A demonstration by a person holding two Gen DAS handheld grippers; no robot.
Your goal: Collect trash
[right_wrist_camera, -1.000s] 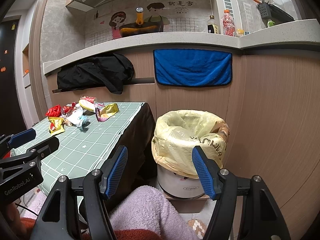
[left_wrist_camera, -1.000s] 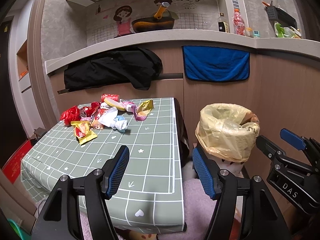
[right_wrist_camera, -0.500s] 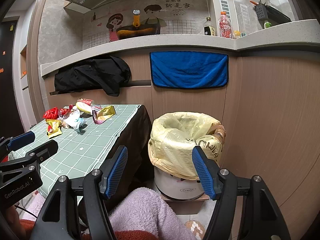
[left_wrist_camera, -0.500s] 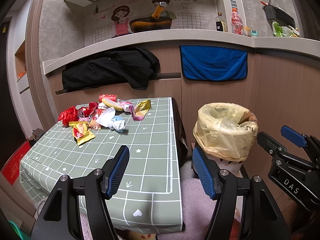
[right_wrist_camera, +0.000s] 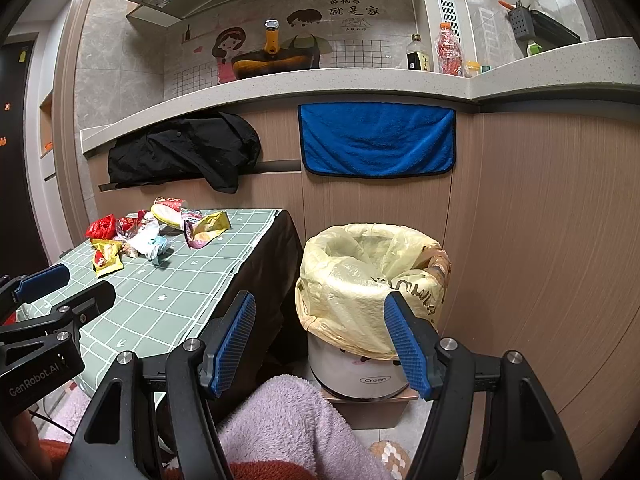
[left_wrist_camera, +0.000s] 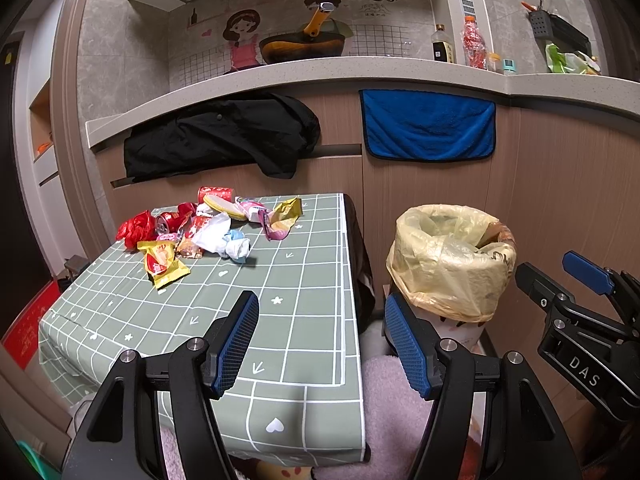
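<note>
A heap of trash (left_wrist_camera: 208,228) lies at the far left of a table with a green checked cloth (left_wrist_camera: 280,320): red wrappers, a yellow snack bag (left_wrist_camera: 162,262), white crumpled paper and a gold wrapper (left_wrist_camera: 286,212). The heap also shows in the right wrist view (right_wrist_camera: 160,228). A bin lined with a yellow bag (left_wrist_camera: 450,264) stands right of the table, also in the right wrist view (right_wrist_camera: 372,276). My left gripper (left_wrist_camera: 320,344) is open and empty over the table's near right corner. My right gripper (right_wrist_camera: 320,344) is open and empty, short of the bin.
A wooden counter front rises behind the table, with a black jacket (left_wrist_camera: 220,136) and a blue towel (left_wrist_camera: 428,124) hanging on it. A pink fleece-covered leg (right_wrist_camera: 288,420) lies below the grippers. Bottles and a pan stand on the counter top.
Both grippers have risen and drawn back slightly, so the table and bin sit a little lower and smaller in view. Both stay open.
</note>
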